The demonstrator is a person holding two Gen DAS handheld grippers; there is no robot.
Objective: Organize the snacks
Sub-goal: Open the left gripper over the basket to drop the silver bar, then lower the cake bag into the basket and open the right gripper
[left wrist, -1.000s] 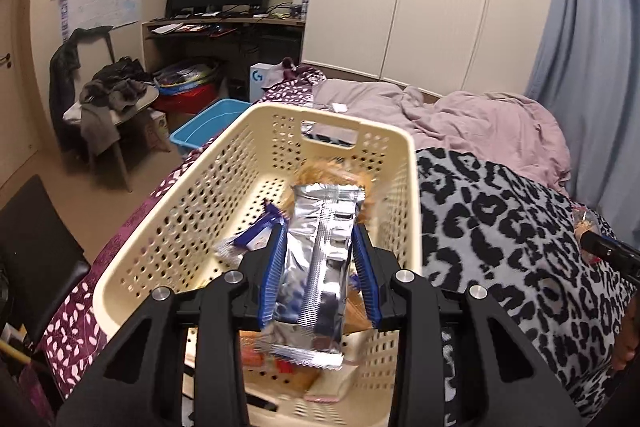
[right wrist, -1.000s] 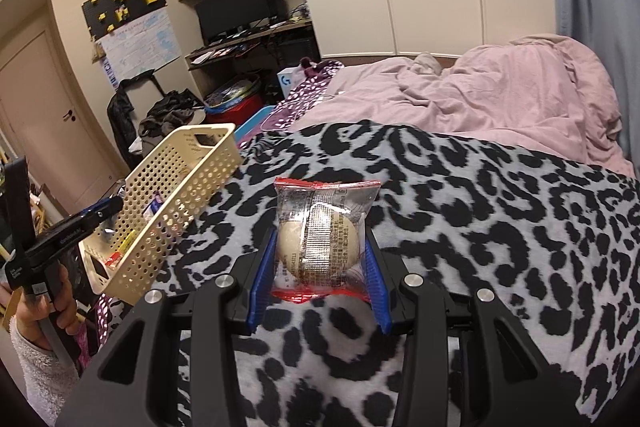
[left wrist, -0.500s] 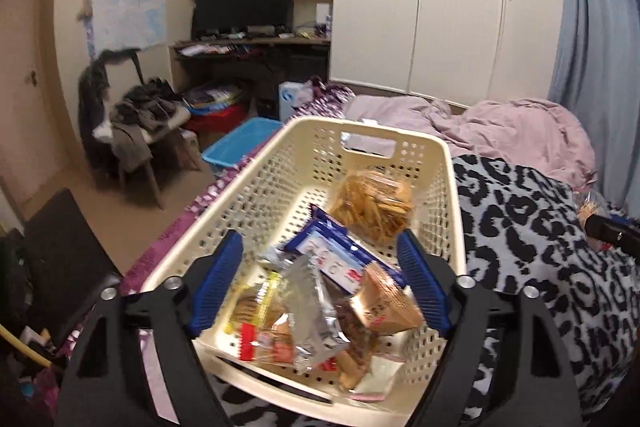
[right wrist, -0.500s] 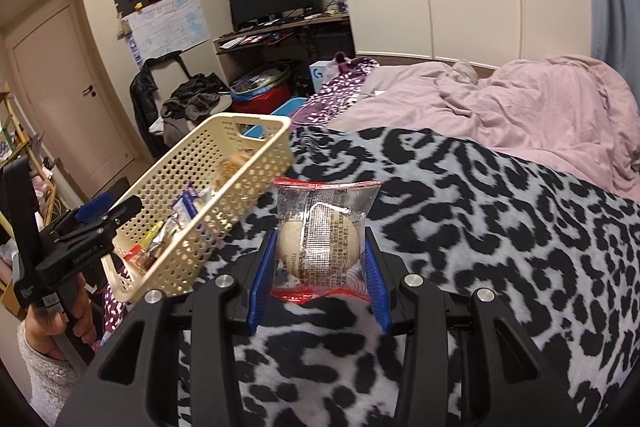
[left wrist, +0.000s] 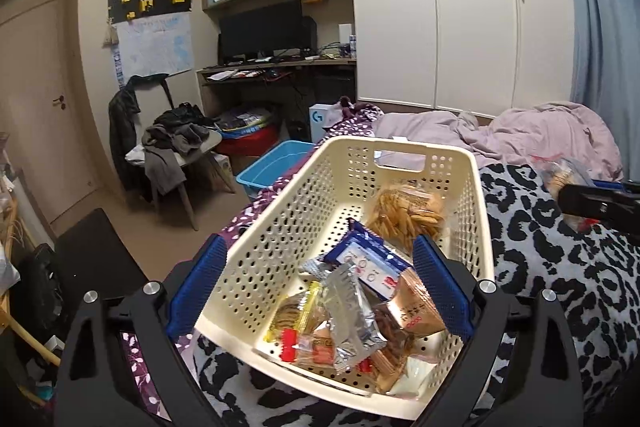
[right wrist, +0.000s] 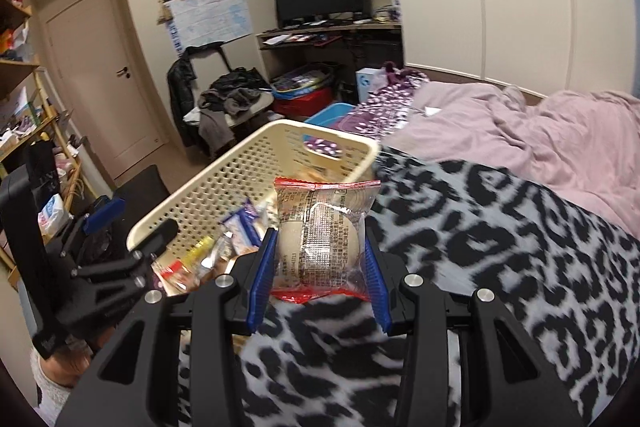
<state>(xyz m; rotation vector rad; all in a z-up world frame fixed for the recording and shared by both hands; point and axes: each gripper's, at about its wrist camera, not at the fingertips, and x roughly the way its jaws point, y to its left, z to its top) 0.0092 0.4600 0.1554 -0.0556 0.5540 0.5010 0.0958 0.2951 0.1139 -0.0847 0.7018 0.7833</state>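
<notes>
left gripper (left wrist: pixel 316 283): i see fingers wide, empty, above basket (left wrist: pixel 280 227) on the bed.
right gripper (right wrist: pixel 320 269): fingers clamp bun packet (right wrist: pixel 324 239), upright, long axis vertical, beside basket.

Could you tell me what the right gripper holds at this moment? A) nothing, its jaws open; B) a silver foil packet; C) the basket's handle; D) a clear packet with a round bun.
D: the right gripper is shut on a clear packet with a round bun inside.
</notes>
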